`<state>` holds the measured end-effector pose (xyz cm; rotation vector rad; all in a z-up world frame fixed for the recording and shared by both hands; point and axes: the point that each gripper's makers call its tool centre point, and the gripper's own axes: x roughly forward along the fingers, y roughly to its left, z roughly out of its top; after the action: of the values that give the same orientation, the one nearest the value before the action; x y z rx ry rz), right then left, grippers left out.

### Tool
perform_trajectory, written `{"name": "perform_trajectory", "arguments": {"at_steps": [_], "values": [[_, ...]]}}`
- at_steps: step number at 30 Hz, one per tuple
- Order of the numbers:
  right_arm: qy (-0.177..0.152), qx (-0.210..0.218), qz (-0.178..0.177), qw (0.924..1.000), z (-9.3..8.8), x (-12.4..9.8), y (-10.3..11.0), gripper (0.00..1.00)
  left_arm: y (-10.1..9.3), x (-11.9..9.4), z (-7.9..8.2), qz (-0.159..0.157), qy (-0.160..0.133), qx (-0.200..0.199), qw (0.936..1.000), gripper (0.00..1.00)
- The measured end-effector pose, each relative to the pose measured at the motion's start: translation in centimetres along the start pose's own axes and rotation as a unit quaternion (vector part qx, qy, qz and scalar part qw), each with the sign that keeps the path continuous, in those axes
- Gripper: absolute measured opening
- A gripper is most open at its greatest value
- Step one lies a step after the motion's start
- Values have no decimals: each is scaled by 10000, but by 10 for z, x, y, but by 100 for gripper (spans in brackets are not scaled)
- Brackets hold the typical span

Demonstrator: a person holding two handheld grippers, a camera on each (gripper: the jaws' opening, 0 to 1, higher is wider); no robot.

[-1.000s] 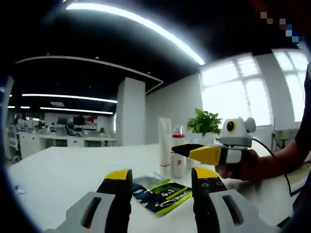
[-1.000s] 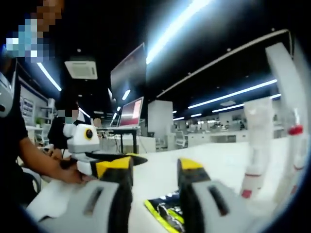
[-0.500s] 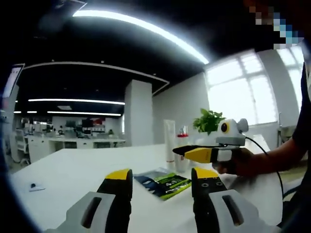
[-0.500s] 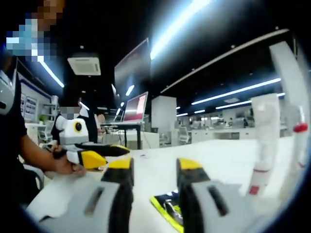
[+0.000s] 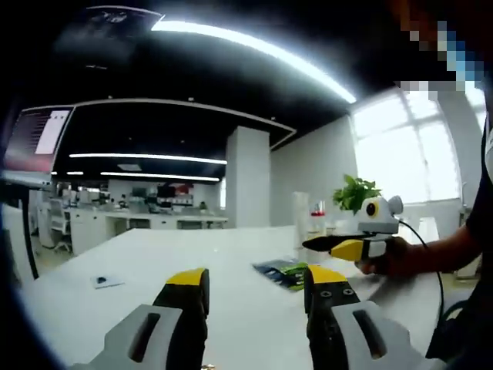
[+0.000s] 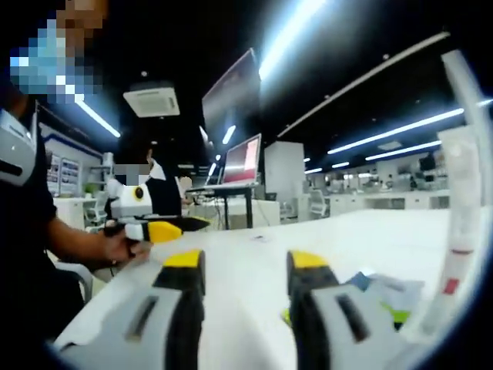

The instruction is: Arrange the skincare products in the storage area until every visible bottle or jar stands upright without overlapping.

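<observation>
White table (image 5: 231,262), open-plan office.

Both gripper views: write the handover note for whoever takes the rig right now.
Left gripper: jaws open, empty, above the white table.
Right gripper: jaws open, empty, above the same table.
Upright at the table's far side: tall white tube, small clear bottle with a red cap.
Flat beside them: green and dark printed sachet.
Done: nothing gripped; the tube and bottle already stand apart.
Left: deal with the flat sachet, check for other products.
</observation>
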<state>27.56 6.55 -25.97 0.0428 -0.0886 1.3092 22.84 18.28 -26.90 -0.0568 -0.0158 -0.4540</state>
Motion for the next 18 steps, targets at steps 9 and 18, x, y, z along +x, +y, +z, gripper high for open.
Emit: {"name": "perform_trajectory", "arguments": {"at_steps": [9, 18], "values": [[254, 50, 507, 9984, 0, 12, 25, 54, 7, -38, 4, 182, 266, 281, 9991, 51], [1092, -741, 1231, 9836, -15, 33, 76, 51, 22, -74, -1, 560, 676, 441, 9952, 51]]}}
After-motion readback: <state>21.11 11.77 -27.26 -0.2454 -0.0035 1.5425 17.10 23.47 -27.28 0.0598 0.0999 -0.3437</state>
